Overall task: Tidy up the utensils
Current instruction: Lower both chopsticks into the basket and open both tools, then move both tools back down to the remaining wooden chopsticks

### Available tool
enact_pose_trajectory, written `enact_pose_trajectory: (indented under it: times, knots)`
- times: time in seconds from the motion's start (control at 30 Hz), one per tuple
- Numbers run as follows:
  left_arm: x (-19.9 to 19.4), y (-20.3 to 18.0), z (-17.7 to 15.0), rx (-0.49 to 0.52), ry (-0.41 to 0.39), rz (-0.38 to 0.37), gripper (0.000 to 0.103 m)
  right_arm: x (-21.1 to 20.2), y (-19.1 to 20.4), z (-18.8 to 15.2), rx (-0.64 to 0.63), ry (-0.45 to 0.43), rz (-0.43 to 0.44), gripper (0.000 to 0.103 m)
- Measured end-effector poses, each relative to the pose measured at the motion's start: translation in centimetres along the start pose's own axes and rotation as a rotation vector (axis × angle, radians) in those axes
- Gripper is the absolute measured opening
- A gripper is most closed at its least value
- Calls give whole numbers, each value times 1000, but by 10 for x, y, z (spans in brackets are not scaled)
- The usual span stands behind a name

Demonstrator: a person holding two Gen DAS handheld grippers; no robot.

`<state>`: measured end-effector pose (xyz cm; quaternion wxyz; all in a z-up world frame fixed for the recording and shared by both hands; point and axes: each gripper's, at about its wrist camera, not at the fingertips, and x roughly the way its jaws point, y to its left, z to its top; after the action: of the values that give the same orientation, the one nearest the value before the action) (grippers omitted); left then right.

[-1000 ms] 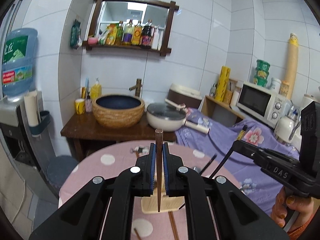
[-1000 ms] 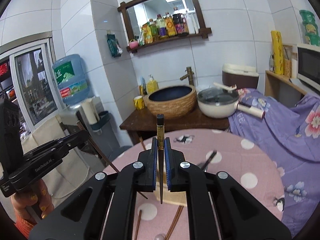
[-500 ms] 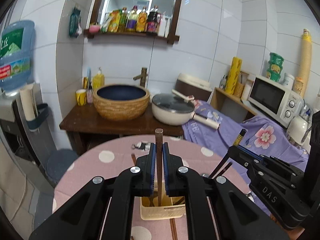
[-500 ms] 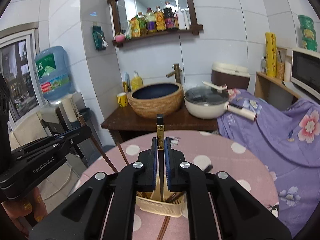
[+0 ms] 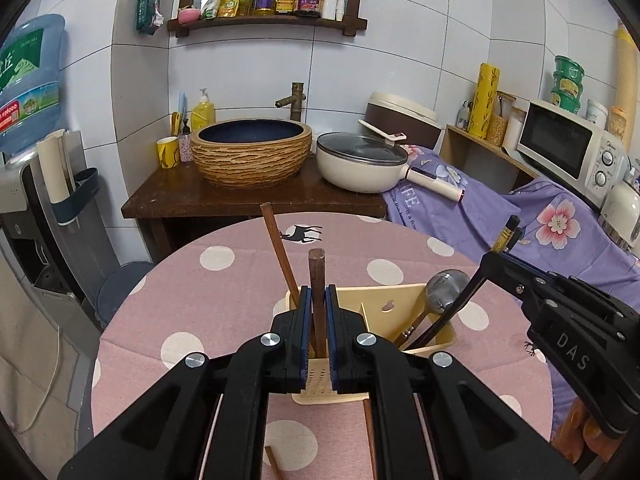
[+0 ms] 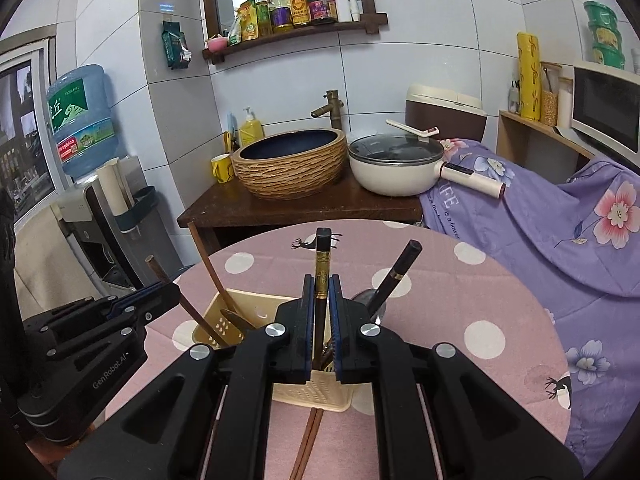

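Gripping chopsticks (image 5: 316, 280) above basket (image 5: 400, 292)

Home kitchen corner, microwave (image 5: 564, 148), rice cooker (image 5: 400, 118), basin (image 5: 251, 151)

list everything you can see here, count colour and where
utensil holder: 1, cream, on the round table
table: 1, pink cloth with white dots
brown chopstick: 1, in left gripper, over the holder
black-and-gold chopstick: 1, in right gripper, over the holder
spoon: 1, metal, standing in the holder
loose chopsticks: at least 2, brown, on the cloth in front of the holder
basin: 1, woven tan, blue inside, on the dark wooden stand
pot: 1, cream, glass lid, beside the basin
microwave: 1, white, right
water bottle: 1, blue, left
left gripper: black, shut on brown chopstick
right gripper: black, shut on black-and-gold chopstick
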<state>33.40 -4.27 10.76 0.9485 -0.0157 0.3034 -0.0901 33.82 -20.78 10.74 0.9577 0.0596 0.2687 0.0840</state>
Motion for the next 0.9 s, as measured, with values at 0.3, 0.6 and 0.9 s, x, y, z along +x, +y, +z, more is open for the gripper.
enact_pose_trajectory:
  times: [0.3,0.6,0.9]
  knots:
    - [-42,9,-24,42,-94,64,76,-42,9,-22,-91,-108,-12,57]
    - [-29,26,-122,55,128,101,77,-30,3,-99,-59,121,-27,57]
    - [-7,22,-205,42,284,111,73,25,-7,-171,49,387,-13,45]
